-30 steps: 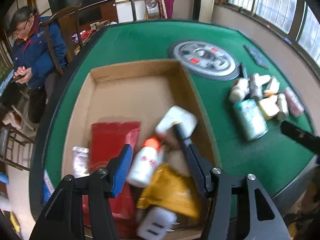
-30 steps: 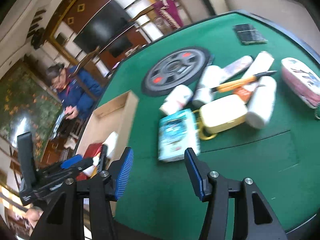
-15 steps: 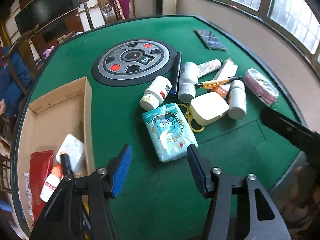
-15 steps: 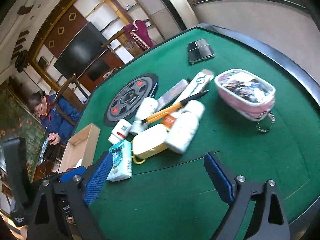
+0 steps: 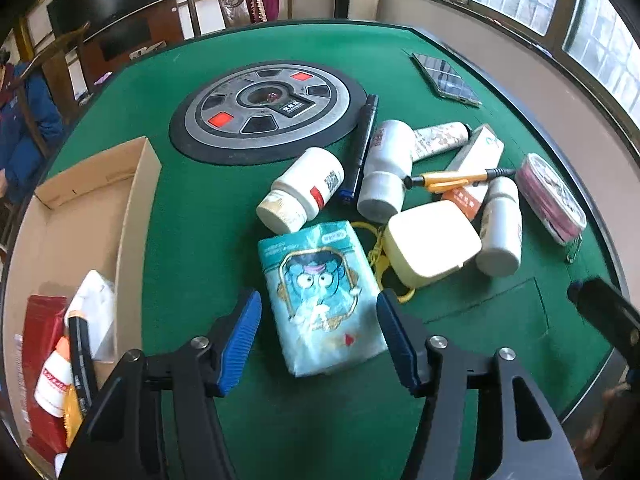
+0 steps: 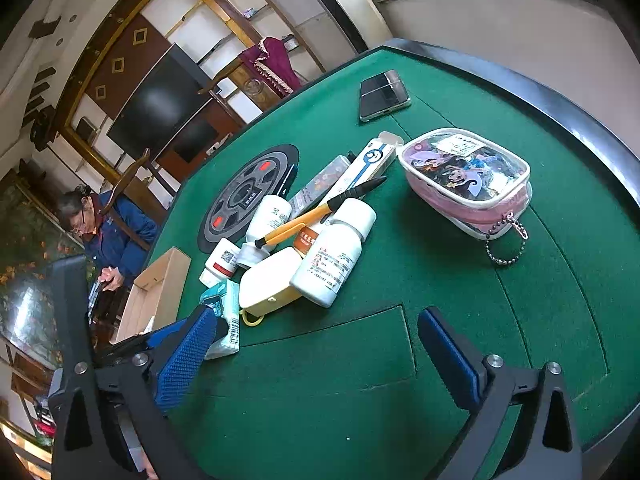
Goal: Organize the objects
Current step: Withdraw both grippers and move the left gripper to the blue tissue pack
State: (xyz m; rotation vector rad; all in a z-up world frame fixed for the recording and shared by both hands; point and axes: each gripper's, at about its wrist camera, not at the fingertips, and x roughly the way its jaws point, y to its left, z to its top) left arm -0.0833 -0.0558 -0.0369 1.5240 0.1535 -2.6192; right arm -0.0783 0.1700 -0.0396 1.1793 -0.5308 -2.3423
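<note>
Left gripper (image 5: 318,336) released, jaws spread wide to either side of the teal tissue pack (image 5: 322,300), which lies flat on the green table (image 5: 224,208) at lower centre of the left wrist view; pads not touching it. Cardboard box (image 5: 136,196) at left edge of frame, holding a red packet (image 5: 42,320) and a small white bottle (image 5: 52,380). Right gripper (image 6: 316,356) also released, empty, above bare felt at bottom of its view. Cream case (image 6: 268,284), white bottle (image 6: 332,256) and orange pen (image 6: 316,212) clustered mid-frame; pink pouch (image 6: 468,184) at upper right, apart from the cluster.
</note>
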